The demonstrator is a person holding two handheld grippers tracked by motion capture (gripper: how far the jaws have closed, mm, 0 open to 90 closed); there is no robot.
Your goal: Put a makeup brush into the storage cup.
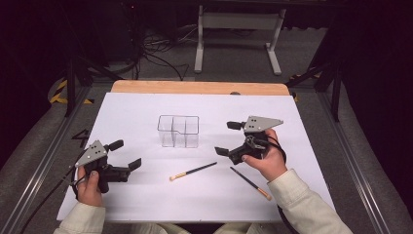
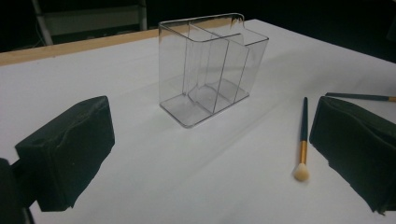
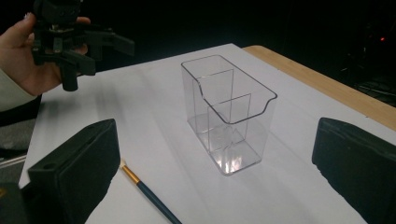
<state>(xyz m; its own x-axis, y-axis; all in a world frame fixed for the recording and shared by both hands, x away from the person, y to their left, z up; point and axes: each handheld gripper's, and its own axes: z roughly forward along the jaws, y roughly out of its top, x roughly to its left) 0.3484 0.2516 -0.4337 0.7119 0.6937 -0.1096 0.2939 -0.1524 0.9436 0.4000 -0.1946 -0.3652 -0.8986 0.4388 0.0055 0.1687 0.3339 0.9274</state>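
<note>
Nearest the person, two brushes lie flat on the white sheet (image 1: 146, 105): the right brush (image 1: 250, 183) just beside the right hand (image 1: 265, 158), the left brush (image 1: 193, 171) between the hands, its pale tip toward the left side. The left gripper (image 1: 124, 153), jaws spread and empty, sits at the sheet's left part. The right gripper (image 1: 228, 138), jaws likewise spread and empty, sits right of centre. Beyond, between both grippers, stands the clear organizer (image 1: 178, 130), upright, divided into compartments, apart from both brushes.
</note>
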